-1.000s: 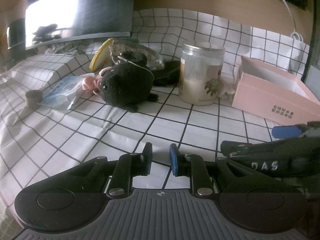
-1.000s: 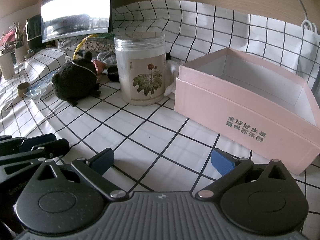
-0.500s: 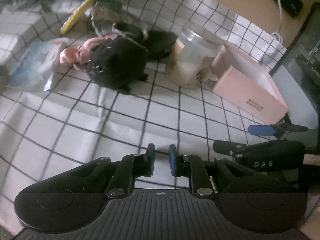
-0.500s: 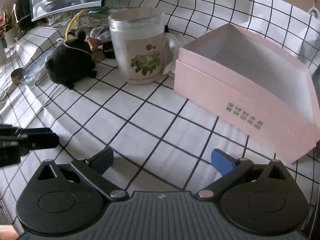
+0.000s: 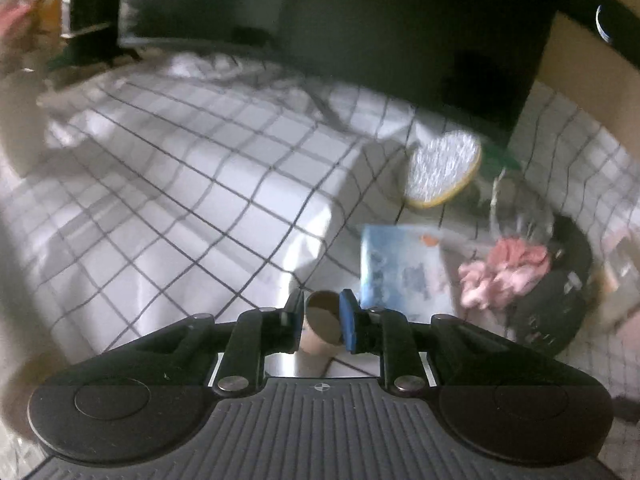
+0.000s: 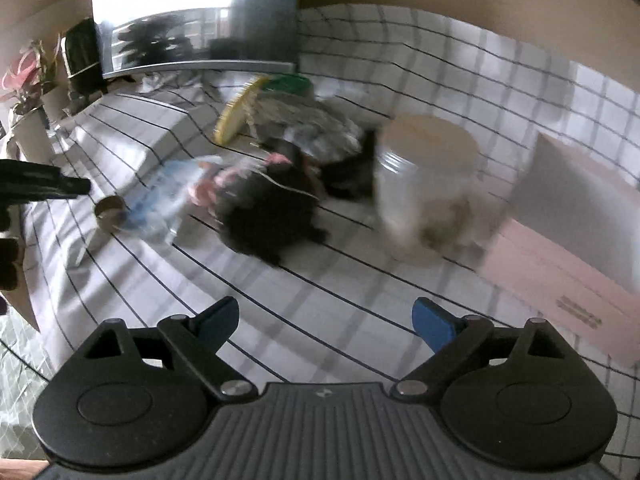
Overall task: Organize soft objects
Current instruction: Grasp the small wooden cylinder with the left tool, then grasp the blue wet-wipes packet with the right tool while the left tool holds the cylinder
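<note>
My left gripper (image 5: 320, 312) hovers over the checked cloth with a narrow gap that is opening slightly. A small brown cup (image 5: 324, 320) shows through the gap, lying on the cloth below. In the right wrist view this cup (image 6: 108, 210) sits apart from the left gripper (image 6: 44, 186). A black plush toy (image 6: 272, 216) lies mid-table with a pink cloth (image 5: 504, 276) against it and a blue-white packet (image 5: 400, 268) beside it. My right gripper (image 6: 324, 316) is wide, its jaws closing a little with nothing between them, short of the plush.
A clear jar (image 6: 428, 184) stands right of the plush, and a pink open box (image 6: 560, 256) lies further right. A yellow-rimmed round pad (image 5: 440, 168) leans behind the pile. A dark monitor (image 6: 192, 20) stands at the back. A cloth-covered raised block (image 5: 200, 200) fills the left.
The left gripper has swung left, away from the jar and box, and now looks at the packet and brown cup. The right gripper has shifted left toward the plush and narrowed slightly.
</note>
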The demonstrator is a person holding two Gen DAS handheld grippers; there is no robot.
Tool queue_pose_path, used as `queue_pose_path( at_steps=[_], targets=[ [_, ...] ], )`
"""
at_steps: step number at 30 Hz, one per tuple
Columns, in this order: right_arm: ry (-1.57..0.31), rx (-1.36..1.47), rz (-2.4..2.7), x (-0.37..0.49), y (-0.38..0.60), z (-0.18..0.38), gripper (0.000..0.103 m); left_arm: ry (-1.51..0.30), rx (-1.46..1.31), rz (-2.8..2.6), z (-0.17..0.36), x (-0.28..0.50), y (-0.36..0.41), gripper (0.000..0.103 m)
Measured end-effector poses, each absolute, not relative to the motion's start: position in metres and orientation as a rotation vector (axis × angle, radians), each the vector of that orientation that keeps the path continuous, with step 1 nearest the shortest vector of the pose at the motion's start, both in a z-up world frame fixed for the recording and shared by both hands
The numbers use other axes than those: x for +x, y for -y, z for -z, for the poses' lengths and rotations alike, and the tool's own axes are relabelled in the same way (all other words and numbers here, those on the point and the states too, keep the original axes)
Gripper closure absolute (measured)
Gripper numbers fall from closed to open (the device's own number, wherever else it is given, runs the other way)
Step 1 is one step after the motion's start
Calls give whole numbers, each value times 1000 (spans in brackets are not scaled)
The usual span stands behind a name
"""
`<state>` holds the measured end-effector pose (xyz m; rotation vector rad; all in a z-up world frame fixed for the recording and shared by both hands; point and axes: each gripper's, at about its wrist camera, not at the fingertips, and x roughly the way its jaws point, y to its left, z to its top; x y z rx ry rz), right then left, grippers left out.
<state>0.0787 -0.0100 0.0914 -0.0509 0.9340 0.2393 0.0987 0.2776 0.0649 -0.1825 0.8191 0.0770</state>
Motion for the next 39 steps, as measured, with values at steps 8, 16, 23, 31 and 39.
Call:
queue_pose_path(
  at_steps=[8,16,23,31,39],
  targets=[
    [-880,-120,-211,88,-45,-109,9,-900,-166,60,-25,120,-305,78],
    [-872,-153,-252,110,-98,-114,9,-841,-60,150,-21,105,-310,90],
    [-875,-139,-321,147,-131,-102,9,-718,-220,83,-47,78,-346,93],
    [-943,-85,-342,191,-178,-64,9,-673,-295,1,-62,65,-386,93],
    [-1018,-112,-242,219,-199,-27,9,-680,-340,-26,-56,53,-403,93]
  ],
)
